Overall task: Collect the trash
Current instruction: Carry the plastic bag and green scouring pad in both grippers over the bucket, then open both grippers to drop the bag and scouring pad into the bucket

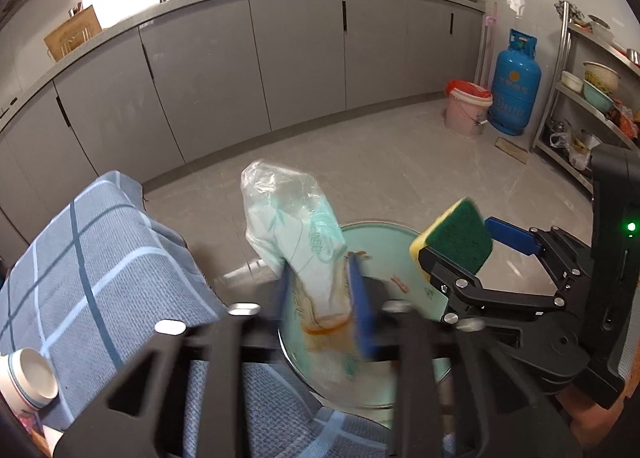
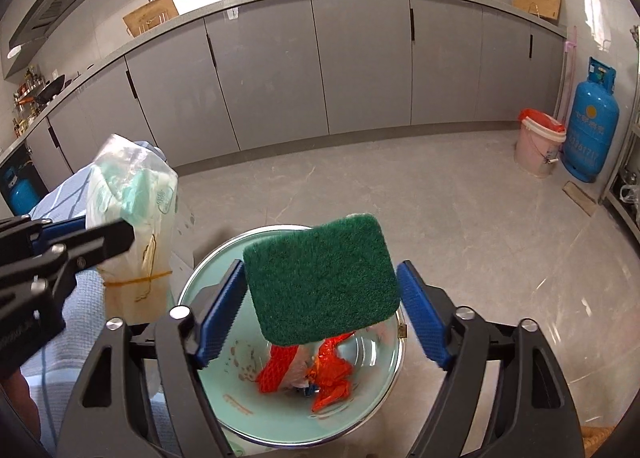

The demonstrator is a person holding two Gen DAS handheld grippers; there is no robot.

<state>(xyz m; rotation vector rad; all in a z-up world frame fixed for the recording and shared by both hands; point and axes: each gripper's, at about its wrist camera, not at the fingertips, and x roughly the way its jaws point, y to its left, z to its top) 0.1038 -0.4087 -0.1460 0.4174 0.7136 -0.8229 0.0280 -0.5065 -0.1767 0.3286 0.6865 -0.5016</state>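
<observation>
My left gripper is shut on a crumpled clear plastic bag with pale green print and an orange stain, held above the edge of a pale green basin. The bag also shows in the right wrist view. My right gripper has its jaws wide apart, and a green and yellow sponge hangs between the blue pads without clear contact, over the basin. Red net and plastic scraps lie in the basin. The right gripper and the sponge show in the left wrist view.
The basin stands on a table with a blue checked cloth. A white bowl sits at its left. Grey cabinets line the far wall. A pink bucket, a blue gas cylinder and a steel shelf stand at right.
</observation>
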